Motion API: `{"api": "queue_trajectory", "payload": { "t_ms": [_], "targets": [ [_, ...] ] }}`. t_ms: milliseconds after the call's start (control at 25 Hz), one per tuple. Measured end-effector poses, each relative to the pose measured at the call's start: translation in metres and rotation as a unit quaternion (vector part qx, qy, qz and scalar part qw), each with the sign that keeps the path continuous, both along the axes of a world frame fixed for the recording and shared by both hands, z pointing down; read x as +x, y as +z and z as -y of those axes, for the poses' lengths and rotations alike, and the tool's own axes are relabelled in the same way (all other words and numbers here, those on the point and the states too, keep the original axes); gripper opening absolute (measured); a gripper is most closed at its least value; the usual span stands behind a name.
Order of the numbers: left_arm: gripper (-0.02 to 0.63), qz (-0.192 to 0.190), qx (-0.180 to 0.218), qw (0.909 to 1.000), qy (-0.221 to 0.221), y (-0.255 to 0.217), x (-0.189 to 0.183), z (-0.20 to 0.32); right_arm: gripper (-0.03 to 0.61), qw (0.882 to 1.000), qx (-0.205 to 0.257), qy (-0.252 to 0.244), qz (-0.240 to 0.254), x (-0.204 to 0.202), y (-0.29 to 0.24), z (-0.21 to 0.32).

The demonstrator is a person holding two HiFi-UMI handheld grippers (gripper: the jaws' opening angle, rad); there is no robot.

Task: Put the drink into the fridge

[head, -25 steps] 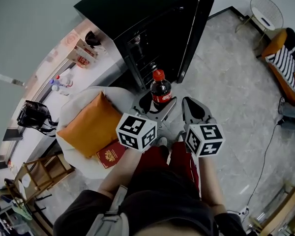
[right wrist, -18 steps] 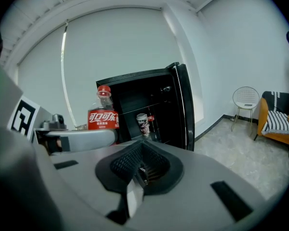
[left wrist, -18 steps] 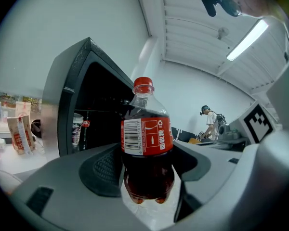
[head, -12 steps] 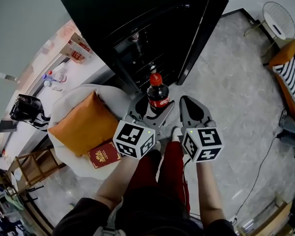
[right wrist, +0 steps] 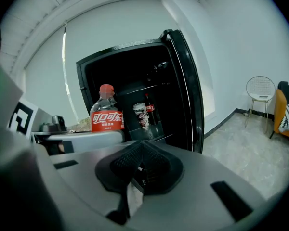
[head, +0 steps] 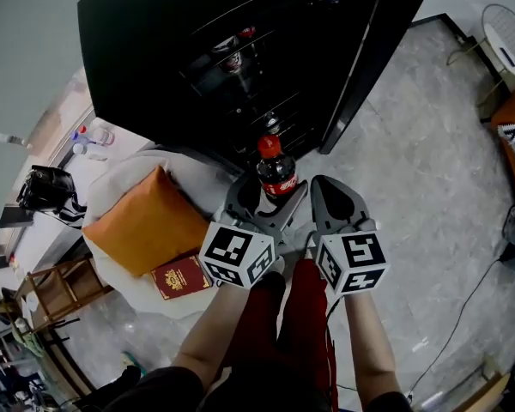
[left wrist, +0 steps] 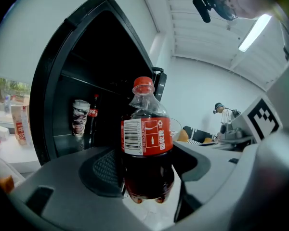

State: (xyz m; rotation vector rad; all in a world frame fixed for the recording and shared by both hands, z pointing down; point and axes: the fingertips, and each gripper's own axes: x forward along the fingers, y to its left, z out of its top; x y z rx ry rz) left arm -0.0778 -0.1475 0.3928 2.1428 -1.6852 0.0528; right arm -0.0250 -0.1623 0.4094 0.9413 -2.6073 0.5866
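Observation:
A cola bottle (head: 276, 168) with a red cap and red label stands upright between my left gripper's (head: 266, 197) jaws, which are shut on its lower body. In the left gripper view the bottle (left wrist: 147, 143) fills the middle, with the gripper (left wrist: 149, 174) closed round its base. The black fridge (head: 240, 50) is just ahead with its door (head: 369, 67) swung open to the right. My right gripper (head: 330, 194) hovers beside the bottle, shut and empty; its pads (right wrist: 139, 165) meet in the right gripper view, where the bottle (right wrist: 107, 114) shows at left.
A patterned cup (right wrist: 141, 114) and a small cola bottle (right wrist: 150, 110) stand on a fridge shelf. An orange cushion (head: 150, 226) and a red booklet (head: 182, 275) lie on a white seat at left. A white wire chair (right wrist: 260, 93) stands at right.
Both grippers and the bottle have come closer to the open fridge, which now fills more of the head view. The left grip on the bottle is unchanged.

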Motion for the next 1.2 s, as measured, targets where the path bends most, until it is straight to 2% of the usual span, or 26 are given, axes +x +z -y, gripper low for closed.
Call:
{"api": "queue_trajectory", "payload": {
  "t_ms": [240, 520, 680, 1200],
  "targets": [
    [0.314, 0.015, -0.001, 0.9997, -0.017, 0.043, -0.013, 0.026, 0.017, 1.000, 0.004, -0.011, 0.012, -0.019, 0.038, 0.027],
    [0.314, 0.027, 0.016, 0.9986, -0.043, 0.074, -0.021, 0.059, 0.017, 1.000, 0.016, -0.014, 0.018, -0.020, 0.071, 0.058],
    [0.315, 0.039, 0.020, 0.9970, -0.064, 0.090, -0.031, 0.076, 0.017, 1.000, 0.002, -0.015, 0.027, -0.025, 0.091, 0.073],
    [0.314, 0.036, 0.016, 0.9920, -0.120, 0.123, -0.058, 0.138, 0.017, 0.999, 0.012, -0.052, -0.007, -0.041, 0.132, 0.118]
  ]
}}
